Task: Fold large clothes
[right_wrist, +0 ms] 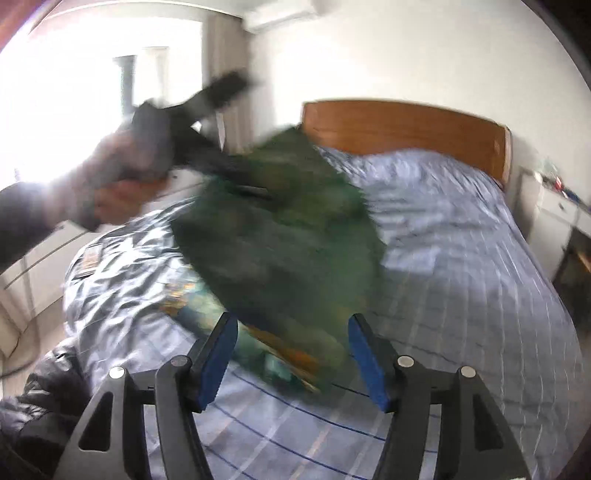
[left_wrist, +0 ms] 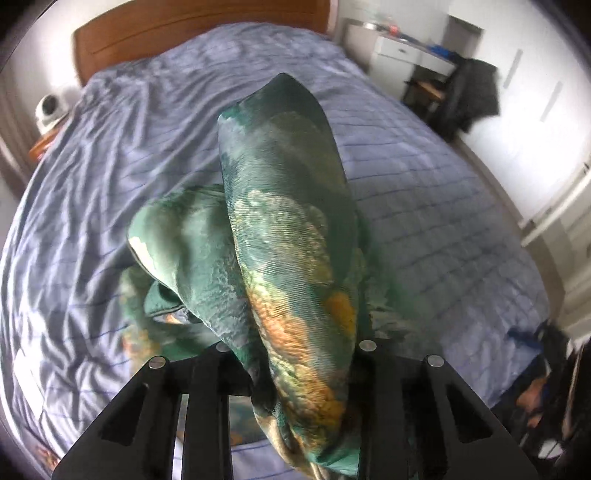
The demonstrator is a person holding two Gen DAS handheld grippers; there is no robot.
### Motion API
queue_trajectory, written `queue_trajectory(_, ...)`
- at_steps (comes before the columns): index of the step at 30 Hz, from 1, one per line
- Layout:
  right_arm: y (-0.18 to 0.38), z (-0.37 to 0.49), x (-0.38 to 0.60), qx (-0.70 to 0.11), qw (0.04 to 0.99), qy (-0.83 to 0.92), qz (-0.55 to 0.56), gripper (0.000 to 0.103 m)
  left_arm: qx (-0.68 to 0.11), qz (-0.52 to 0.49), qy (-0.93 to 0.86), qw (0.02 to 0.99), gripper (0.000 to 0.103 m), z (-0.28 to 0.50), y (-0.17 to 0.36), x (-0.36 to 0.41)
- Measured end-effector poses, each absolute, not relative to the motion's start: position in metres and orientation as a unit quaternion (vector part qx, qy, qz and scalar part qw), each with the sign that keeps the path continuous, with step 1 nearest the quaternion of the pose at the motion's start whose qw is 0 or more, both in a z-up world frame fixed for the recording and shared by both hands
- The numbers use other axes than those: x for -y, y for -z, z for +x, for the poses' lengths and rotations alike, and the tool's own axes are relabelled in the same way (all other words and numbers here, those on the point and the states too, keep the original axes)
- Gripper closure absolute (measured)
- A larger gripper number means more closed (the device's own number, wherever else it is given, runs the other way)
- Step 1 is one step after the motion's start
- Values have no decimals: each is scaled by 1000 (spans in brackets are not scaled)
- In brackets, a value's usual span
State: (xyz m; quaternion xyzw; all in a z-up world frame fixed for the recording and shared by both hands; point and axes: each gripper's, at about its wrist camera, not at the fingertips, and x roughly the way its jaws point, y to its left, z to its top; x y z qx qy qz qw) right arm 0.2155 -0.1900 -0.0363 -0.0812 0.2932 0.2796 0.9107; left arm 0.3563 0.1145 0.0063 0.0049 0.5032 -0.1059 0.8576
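A large green garment (left_wrist: 280,229) with orange and yellow print hangs bunched over the blue bed (left_wrist: 110,155). My left gripper (left_wrist: 295,354) is shut on a fold of it and lifts it above the bedspread; the fingertips are hidden by the cloth. In the right wrist view the same garment (right_wrist: 280,236) is blurred, hanging from the left gripper (right_wrist: 221,162) held in a hand at upper left. My right gripper (right_wrist: 291,332) is open and empty, with its blue pads (right_wrist: 221,354) apart just in front of the hanging cloth.
The bed has a wooden headboard (left_wrist: 192,26). A white desk with a dark chair (left_wrist: 458,92) stands at the right wall. A nightstand with a white object (left_wrist: 50,110) is at the left. A bright window (right_wrist: 92,81) is behind the hand.
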Motion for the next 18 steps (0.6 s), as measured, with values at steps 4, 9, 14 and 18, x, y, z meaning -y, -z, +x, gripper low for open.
queue_trajectory(4, 53, 248, 190, -331, 902, -271, -61, 63, -524, -27, 69, 849, 73, 357, 26, -160)
queue_trajectory(9, 64, 279, 154, -356, 882, -299, -70, 67, -534, -69, 56, 841, 69, 355, 61, -196)
queue_trajectory(14, 86, 300, 98, -369, 860, -340, -86, 67, -533, -89, 56, 839, 62, 359, 82, -210)
queue_trajectory(18, 133, 317, 73, -426, 833, -341, -89, 67, -535, -106, 45, 837, 38, 360, 116, -225)
